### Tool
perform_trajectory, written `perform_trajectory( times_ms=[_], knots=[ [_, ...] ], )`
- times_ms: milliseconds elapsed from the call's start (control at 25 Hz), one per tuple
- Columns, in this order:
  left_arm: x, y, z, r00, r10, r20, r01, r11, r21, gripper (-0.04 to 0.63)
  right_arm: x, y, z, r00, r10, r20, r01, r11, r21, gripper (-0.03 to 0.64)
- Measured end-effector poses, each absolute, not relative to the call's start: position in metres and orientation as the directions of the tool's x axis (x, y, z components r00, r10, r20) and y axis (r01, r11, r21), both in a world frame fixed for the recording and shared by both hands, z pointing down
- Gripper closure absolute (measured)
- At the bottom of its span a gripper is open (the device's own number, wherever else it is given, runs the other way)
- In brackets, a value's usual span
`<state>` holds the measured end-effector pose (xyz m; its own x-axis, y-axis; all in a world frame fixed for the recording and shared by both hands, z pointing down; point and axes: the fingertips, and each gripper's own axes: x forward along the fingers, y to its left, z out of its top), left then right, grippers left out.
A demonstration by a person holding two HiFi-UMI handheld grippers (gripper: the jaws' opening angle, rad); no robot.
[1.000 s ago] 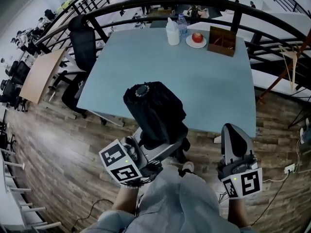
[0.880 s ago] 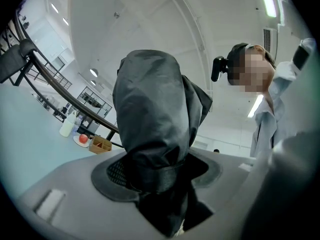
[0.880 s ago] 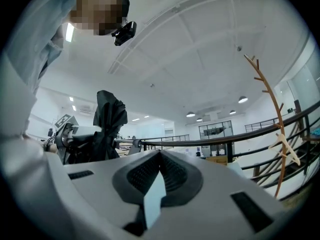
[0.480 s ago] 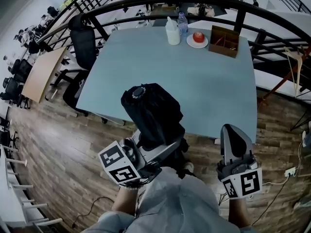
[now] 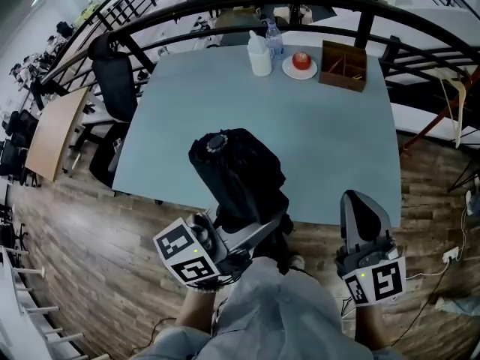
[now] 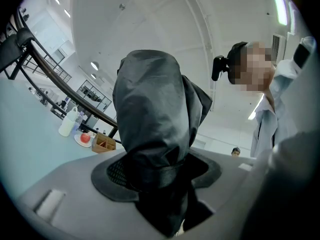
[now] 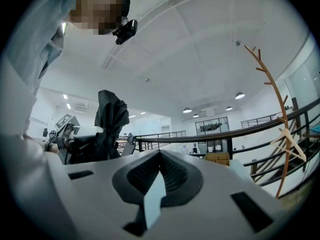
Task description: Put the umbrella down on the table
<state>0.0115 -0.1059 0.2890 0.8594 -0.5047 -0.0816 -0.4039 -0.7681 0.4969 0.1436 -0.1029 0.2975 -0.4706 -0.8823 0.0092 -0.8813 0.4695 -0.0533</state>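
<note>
- Left gripper (image 5: pixel 251 231): jaws spread wide & clamped on the umbrella (image 5: pixel 236 171), gripping its lower part; marker cube sits on the person's side, nearest the body.
- Left gripper view: the black folded fabric of the umbrella (image 6: pixel 150 119) fills the gap btw the jaws of the left gripper (image 6: pixel 160 184) and rises upright out of the dark pads.
- Umbrella: black, folded, canopy bunched, cap end up. It's held in the air over the near edge of the table (image 5: pixel 330 148), left of that edge's middle; not lying on the tabletop.
- Right gripper (image 5: pixel 362 214): jaws together, nothing in them. It sits off the near edge toward the near-right corner, well apart from the umbrella.
- Right gripper view: the pads of the right gripper (image 7: pixel 159 176) meet w/ only a thin seam btw them; the umbrella (image 7: pixel 110 119) shows off to the left.
- Far edge of table, left to right: white bottle (image 5: pixel 260 55), clear water bottle (image 5: pixel 274 36) just behind it, plate (image 5: pixel 291 67) w/ a red apple (image 5: pixel 301 58), wooden box (image 5: pixel 343 64).
- Off the left edge: black office chair (image 5: pixel 112 77).
- Beyond the far edge: dark railing (image 5: pixel 225 10).
- Under it all: wood-plank floor (image 5: pixel 90 231).
</note>
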Motion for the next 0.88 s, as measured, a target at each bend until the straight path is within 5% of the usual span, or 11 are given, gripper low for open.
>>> perform_trajectory(
  times_ms=[880],
  knots=[
    [-0.068,-0.221,0.298,0.927,-0.367,-0.073,-0.285,-0.819,0.498,0.330,0.058,-0.193,0.294,-0.326,-0.945,0.022,-0.945,0.325,-0.033,0.621]
  ],
)
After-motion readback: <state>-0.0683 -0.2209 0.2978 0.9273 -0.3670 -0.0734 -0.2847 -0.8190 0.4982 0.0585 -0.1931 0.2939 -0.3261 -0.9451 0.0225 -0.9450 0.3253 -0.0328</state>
